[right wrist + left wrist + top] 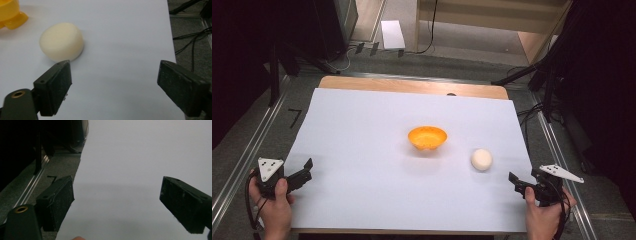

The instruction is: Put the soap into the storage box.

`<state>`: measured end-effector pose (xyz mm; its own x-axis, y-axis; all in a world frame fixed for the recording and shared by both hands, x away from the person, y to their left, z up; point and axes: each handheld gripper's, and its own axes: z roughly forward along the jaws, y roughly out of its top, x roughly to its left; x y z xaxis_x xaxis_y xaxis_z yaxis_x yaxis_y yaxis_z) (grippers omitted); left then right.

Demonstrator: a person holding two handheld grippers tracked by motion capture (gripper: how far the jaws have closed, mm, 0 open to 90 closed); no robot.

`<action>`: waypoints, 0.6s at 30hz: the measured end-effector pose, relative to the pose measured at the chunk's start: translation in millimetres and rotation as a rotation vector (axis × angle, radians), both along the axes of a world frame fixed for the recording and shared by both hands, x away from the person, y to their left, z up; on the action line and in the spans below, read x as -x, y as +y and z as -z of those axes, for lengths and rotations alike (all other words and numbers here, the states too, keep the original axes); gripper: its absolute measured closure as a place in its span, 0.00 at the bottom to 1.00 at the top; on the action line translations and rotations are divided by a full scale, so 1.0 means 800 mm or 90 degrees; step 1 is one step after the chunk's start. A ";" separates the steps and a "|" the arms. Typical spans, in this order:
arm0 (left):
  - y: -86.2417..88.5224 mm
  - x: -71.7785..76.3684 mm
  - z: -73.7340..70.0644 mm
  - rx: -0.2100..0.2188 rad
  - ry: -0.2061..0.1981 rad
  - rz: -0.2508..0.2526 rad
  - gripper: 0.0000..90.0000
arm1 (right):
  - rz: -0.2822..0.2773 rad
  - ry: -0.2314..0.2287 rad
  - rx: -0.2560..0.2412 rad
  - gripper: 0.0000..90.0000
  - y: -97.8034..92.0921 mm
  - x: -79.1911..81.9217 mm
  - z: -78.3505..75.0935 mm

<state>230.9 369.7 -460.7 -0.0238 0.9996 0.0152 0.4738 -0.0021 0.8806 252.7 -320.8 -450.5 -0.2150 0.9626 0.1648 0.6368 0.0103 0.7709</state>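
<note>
Bowl [427,138] whole from above; right gripper view clips it [10,13]

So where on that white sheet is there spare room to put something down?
Nearly everywhere. The white sheet is bare from the left gripper across to the orange bowl, and along its far edge. The one crowded patch is the bowl, the cream puck and the right gripper.

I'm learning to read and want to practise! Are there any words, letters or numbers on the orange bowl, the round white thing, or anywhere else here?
None to read: the orange bowl, the round white thing, the white sheet and both claws, left and right, carry no words or numbers. The black mark on the floor is just tape, not a letter.
</note>
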 end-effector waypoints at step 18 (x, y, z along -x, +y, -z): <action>0.001 -0.004 0.000 0.004 0.022 -0.002 0.15 | -0.026 0.120 0.040 0.15 0.043 -0.034 -0.017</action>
